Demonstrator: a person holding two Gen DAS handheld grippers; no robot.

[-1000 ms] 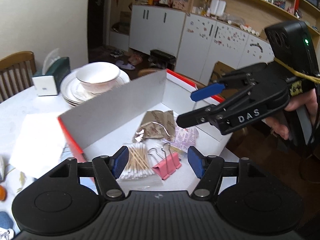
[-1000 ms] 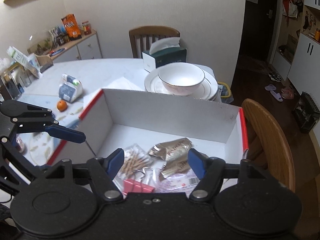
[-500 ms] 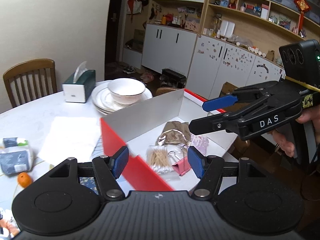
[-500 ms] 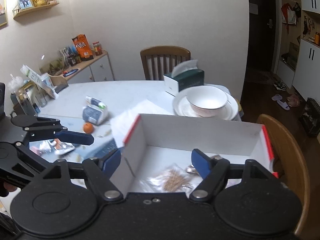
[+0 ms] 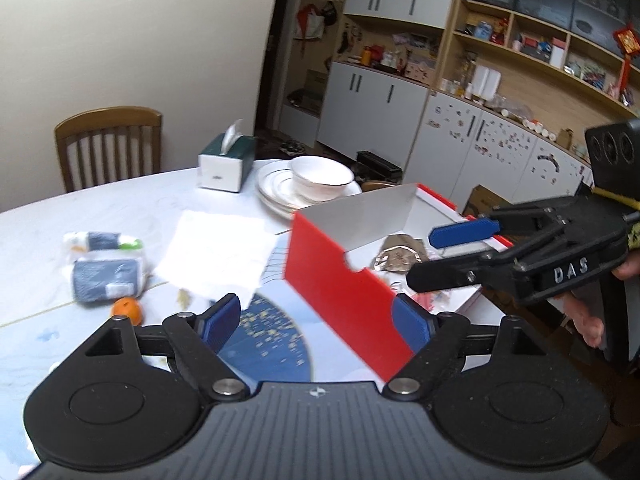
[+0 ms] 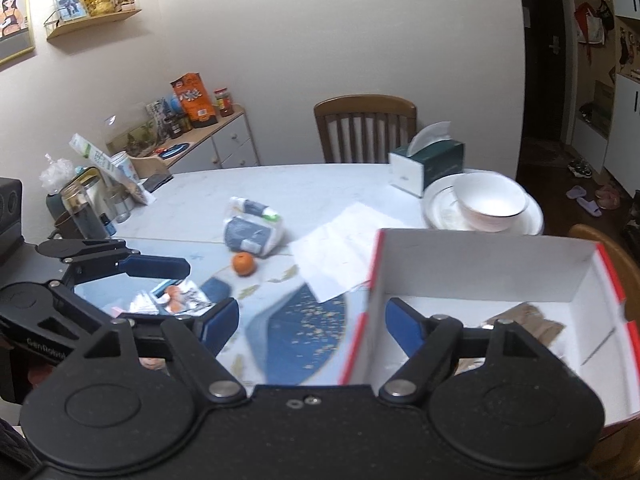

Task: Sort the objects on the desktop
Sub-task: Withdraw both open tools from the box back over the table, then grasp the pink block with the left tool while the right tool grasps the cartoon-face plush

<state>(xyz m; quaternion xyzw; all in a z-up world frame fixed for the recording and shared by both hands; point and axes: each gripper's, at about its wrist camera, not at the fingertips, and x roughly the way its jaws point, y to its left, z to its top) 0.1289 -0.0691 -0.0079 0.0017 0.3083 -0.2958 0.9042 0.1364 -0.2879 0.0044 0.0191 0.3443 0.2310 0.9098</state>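
**Both claws spread over the table, nothing held**

At the far left a wooden chair stands behind the white table. On the table lie two wrapped packs, with a small orange just beside them on the near side. A sheet of white paper lies to their right, and a green tissue box sits farther back.

The left gripper hovers near, its jaws opening with nothing between the pads; behind them shows the red wall of the box.

A bowl on stacked plates sits beyond the red-and-white box, which stands right of the paper and holds brown sachets.

At the right, the right gripper hangs over the box, its jaws opening too, released and empty.
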